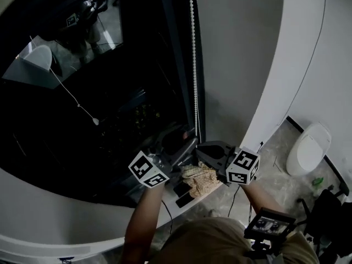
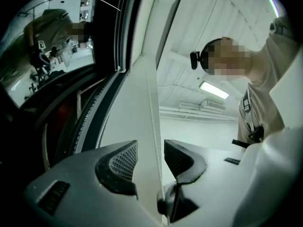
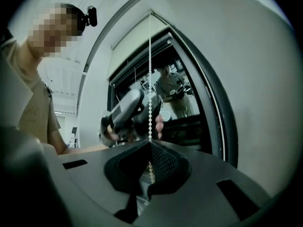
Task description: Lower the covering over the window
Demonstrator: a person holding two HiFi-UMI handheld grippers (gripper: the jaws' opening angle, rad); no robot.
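1. Facing a dark window [image 1: 104,109] set in a white wall [image 1: 242,48], viewed steeply from above, with a speckled floor [image 1: 278,180] far down on the right.
2. Mirrored in the glass: a figure with a marker cube, dim and small, near the top left.
3. Hanging straight down just right of the glass, along the dark frame: a white chain [image 1: 193,65] of beads.
4. High at the window's top in the right gripper view: a pale blind [image 3: 137,39], with most of the glass below it bare.
5. Clenched on the chain with the right gripper [image 1: 202,149] [image 3: 150,145]: pads together, beads running down into them from above.
6. Released on the left gripper [image 1: 184,144] [image 2: 150,148]: jaws apart, nothing pressed between the pads, only a pale wall edge behind the gap.
7. Tips of both grippers near each other at the chain, left one on the glass side.
8. Just below the grippers: a crumpled cloth [image 1: 199,180].
9. Well off to the right on the floor: a white bin [image 1: 308,147].
10. Behind both gripper cameras: a person [image 2: 260,108] in a beige shirt.
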